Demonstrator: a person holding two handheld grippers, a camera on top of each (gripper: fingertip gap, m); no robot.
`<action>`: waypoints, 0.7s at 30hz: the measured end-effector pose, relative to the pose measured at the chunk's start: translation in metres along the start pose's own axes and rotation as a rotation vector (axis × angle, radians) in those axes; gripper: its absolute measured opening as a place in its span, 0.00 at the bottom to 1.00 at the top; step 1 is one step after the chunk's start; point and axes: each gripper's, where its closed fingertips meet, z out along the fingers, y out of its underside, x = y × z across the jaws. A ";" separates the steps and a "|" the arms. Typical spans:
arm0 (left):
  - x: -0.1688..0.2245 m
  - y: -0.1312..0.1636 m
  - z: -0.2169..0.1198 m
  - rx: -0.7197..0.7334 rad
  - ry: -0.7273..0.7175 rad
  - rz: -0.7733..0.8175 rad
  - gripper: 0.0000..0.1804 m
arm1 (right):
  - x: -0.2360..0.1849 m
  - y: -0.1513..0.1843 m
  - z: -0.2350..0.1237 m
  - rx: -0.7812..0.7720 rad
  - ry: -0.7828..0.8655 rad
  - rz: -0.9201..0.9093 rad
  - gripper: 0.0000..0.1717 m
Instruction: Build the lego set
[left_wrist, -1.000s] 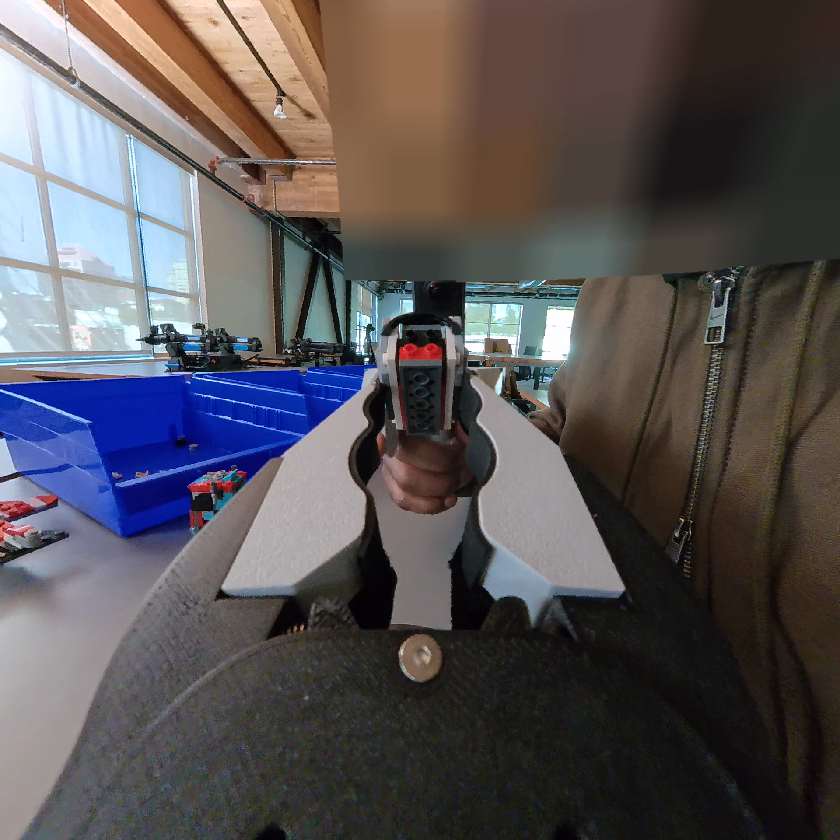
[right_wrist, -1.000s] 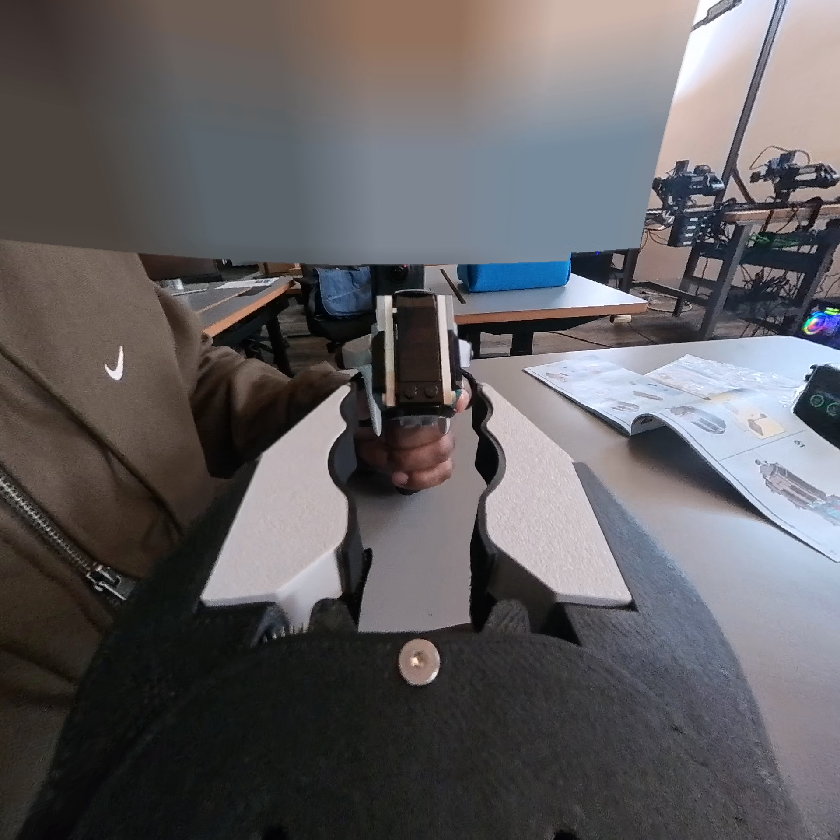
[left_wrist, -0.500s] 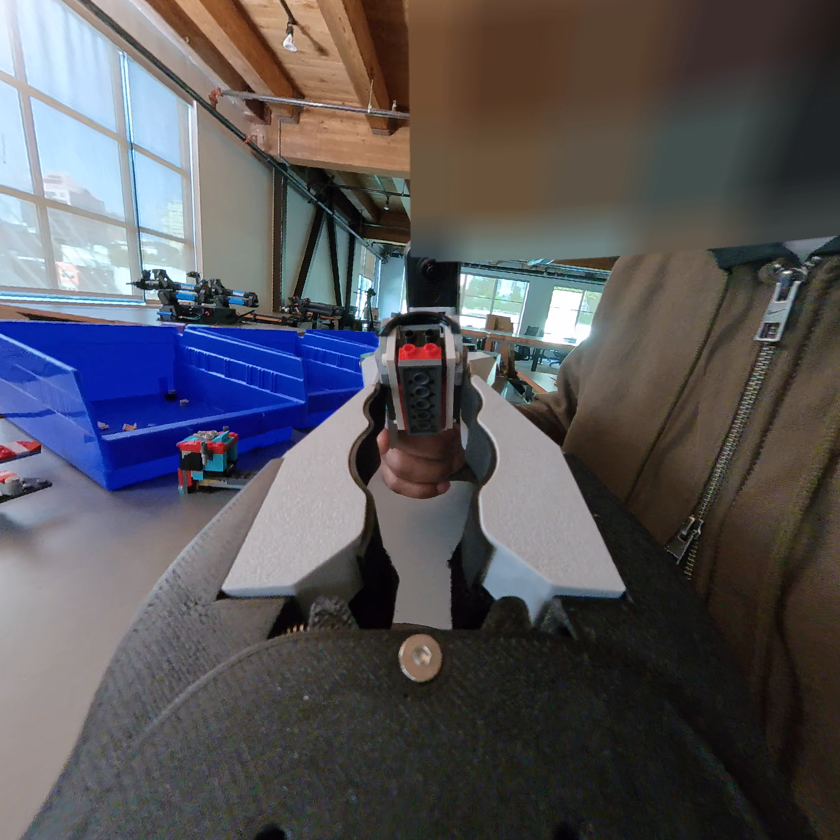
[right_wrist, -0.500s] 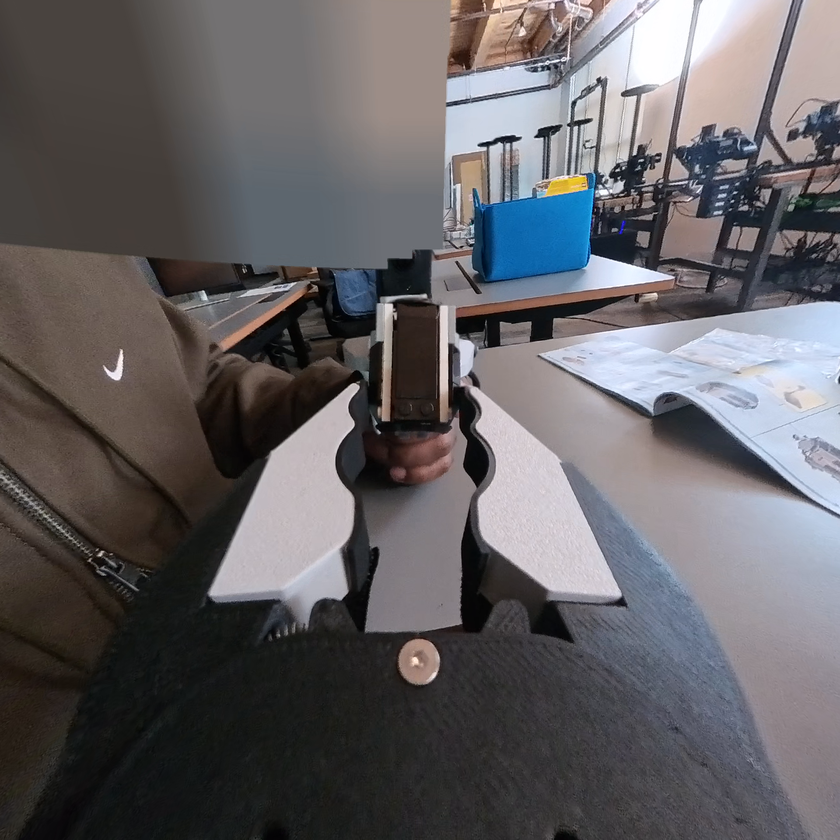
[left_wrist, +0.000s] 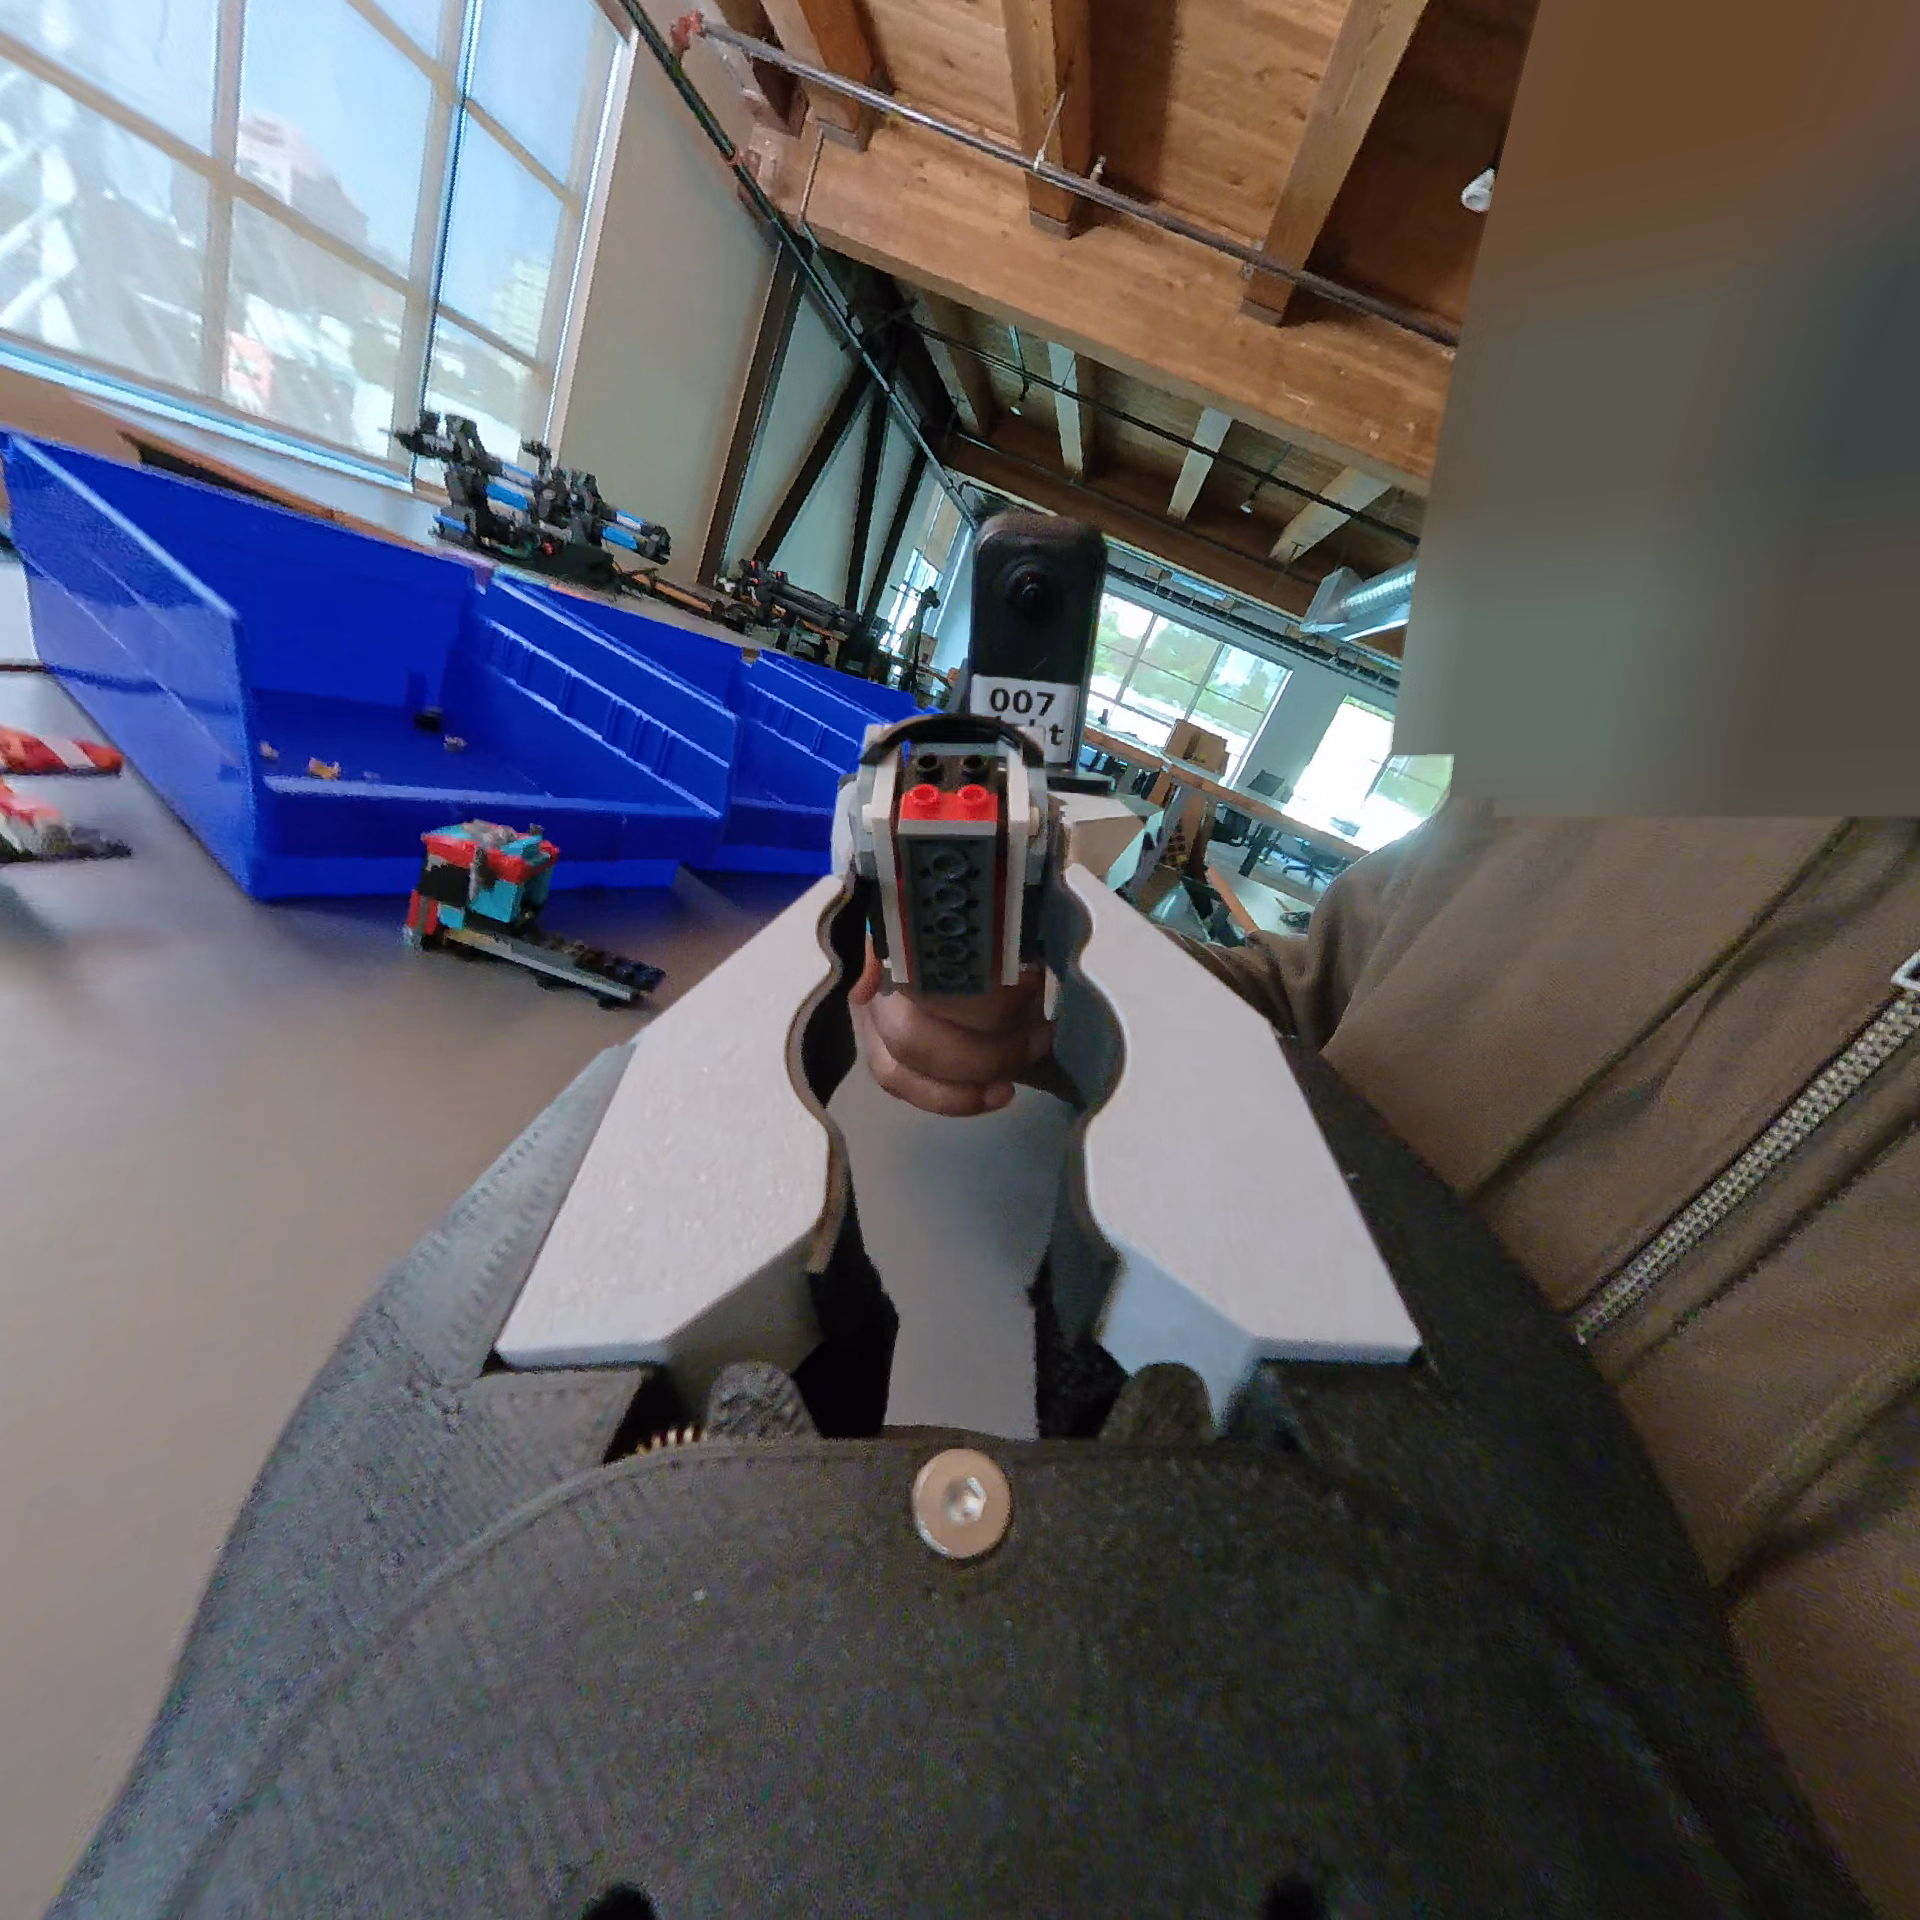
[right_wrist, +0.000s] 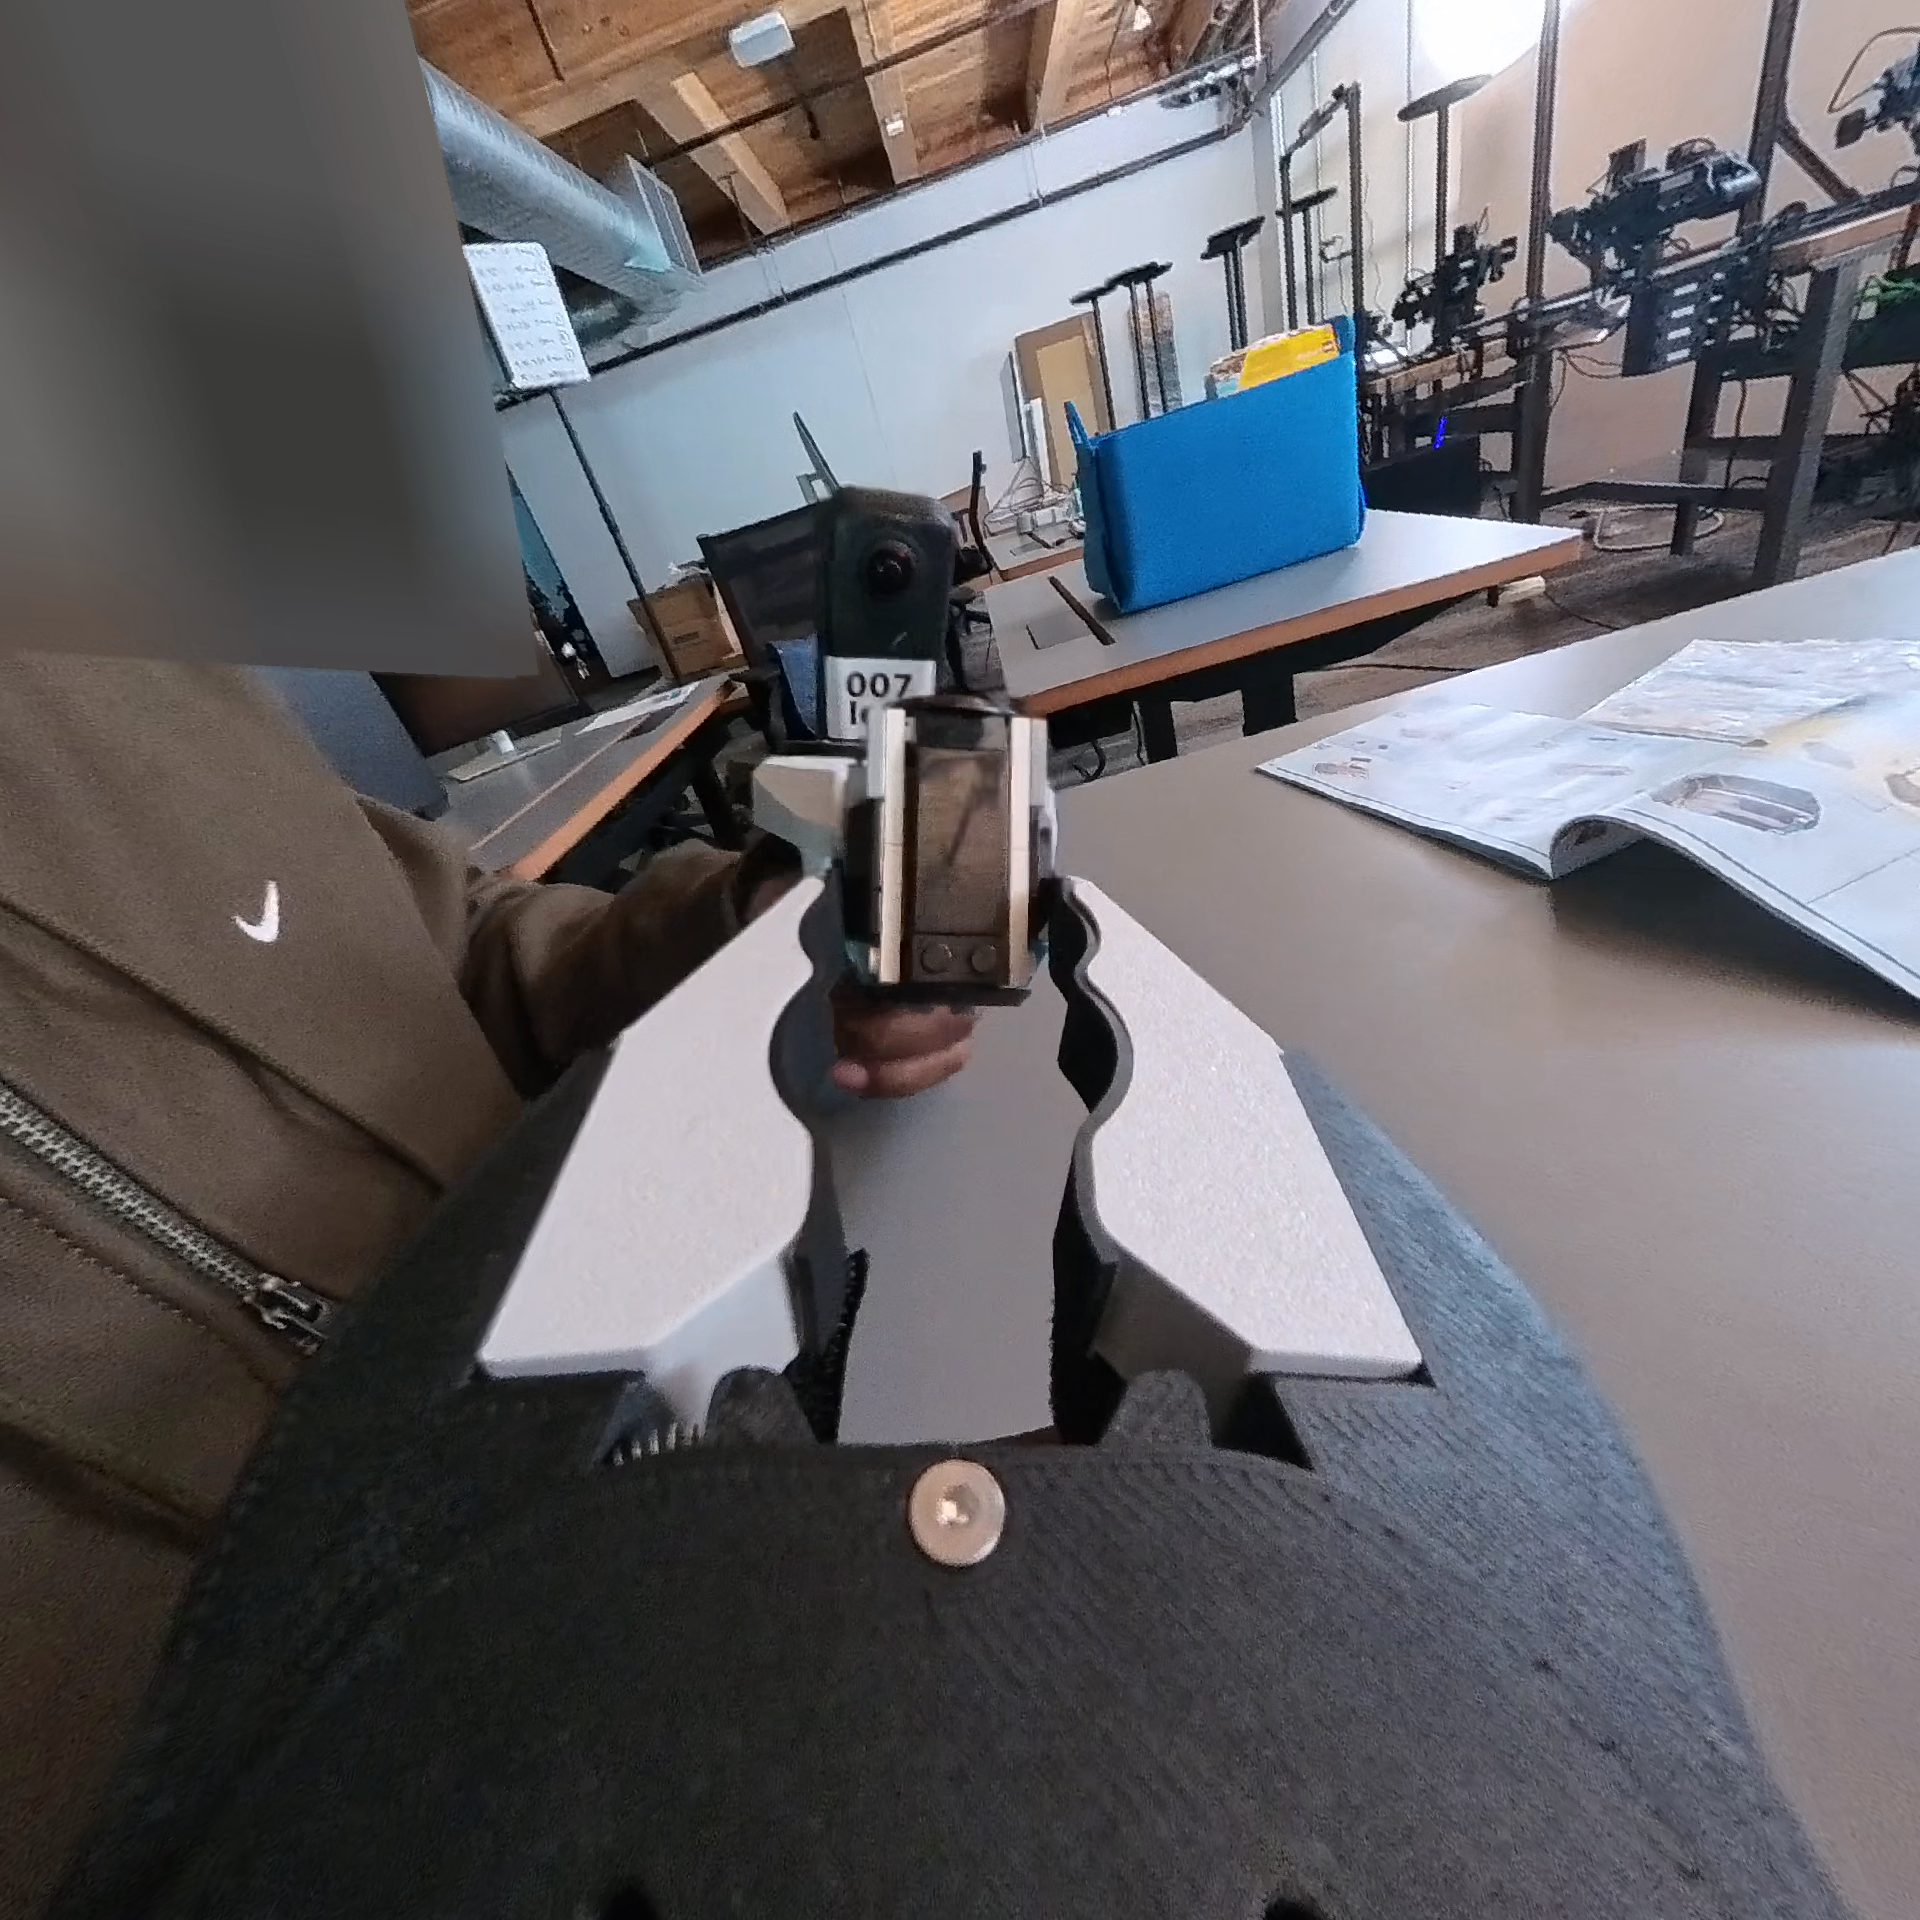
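A small brick assembly (left_wrist: 954, 894), dark grey with red studs and white side strips, hangs in the air between my two grippers, which face each other. My left gripper (left_wrist: 951, 920) is shut on its near end. In the right wrist view the same assembly (right_wrist: 956, 831) shows its dark smooth face and white strips. My right gripper (right_wrist: 951, 925) is shut on it from the other side. The left gripper's pale finger (right_wrist: 800, 816) shows beside the assembly there. A hand (left_wrist: 940, 1049) grips the far handle below the assembly.
Blue bins (left_wrist: 364, 727) stand on the grey table (left_wrist: 208, 1143) at the left, with a small multicoloured brick build (left_wrist: 478, 883) in front of them. An open instruction booklet (right_wrist: 1662, 790) lies at the right. A person in an olive jacket (left_wrist: 1610, 1143) is close behind the grippers. The grippers are tip to tip, or close to it.
My right gripper's fingers closed in onto the assembly a second ago and have stayed there. Both grippers have tilted upward together with the assembly. The left grasp is unchanged.
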 end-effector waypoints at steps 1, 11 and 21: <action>-0.004 0.001 -0.002 -0.007 -0.024 -0.025 0.19 | 0.004 0.001 -0.001 -0.018 0.025 -0.007 0.24; -0.065 0.014 -0.050 -0.131 -0.370 -0.006 0.41 | 0.086 0.058 -0.046 -0.525 0.453 -0.131 0.24; -0.091 0.024 -0.069 -0.232 -0.564 0.007 0.43 | 0.111 0.086 -0.053 -0.637 0.504 -0.077 0.24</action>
